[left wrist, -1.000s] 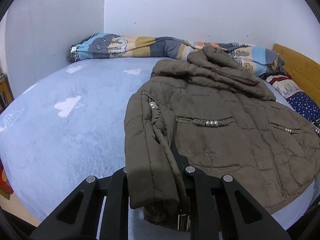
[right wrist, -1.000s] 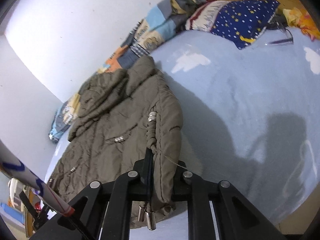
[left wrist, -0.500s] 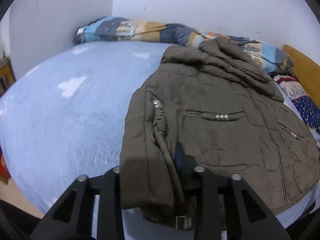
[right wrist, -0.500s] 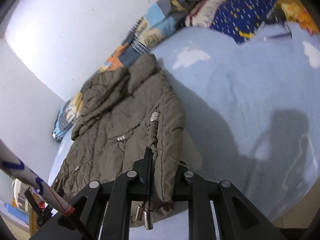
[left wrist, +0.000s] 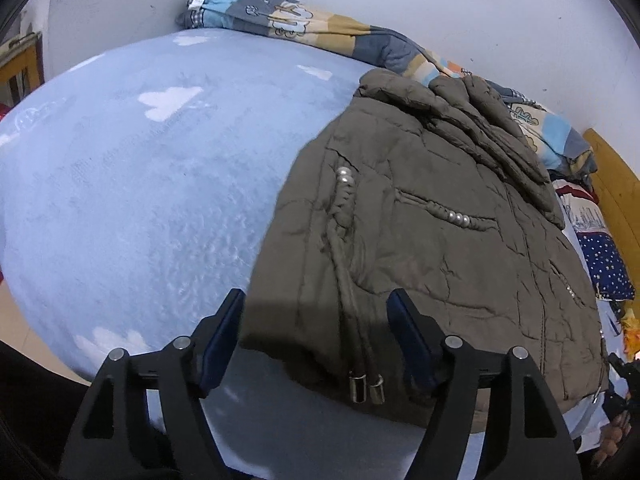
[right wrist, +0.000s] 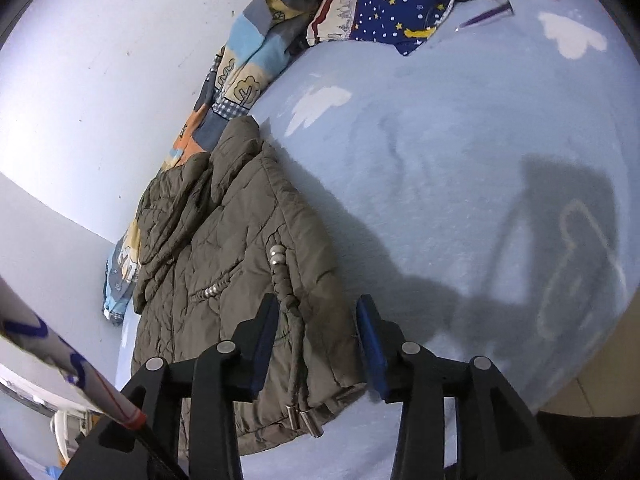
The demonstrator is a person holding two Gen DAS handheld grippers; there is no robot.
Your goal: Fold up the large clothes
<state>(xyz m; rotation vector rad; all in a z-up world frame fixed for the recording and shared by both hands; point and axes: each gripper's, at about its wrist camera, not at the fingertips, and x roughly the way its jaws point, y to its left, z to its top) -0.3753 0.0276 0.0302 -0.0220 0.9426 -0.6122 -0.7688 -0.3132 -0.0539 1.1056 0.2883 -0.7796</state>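
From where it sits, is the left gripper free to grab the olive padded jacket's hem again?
Probably yes: the left gripper is open, straddling the hem of the olive padded jacket on the light blue bedspread, nothing between.

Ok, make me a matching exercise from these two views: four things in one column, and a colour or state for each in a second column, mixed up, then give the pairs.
Column one:
1. jacket
2. bed cover
3. left tool
4. pillow

Column two:
A. dark blue with stars
B. open, fingers either side of the hem
C. olive brown, lying flat
D. pale blue with white clouds

Pairs: 1-C, 2-D, 3-B, 4-A. The right tool is open too, over the same jacket's hem.
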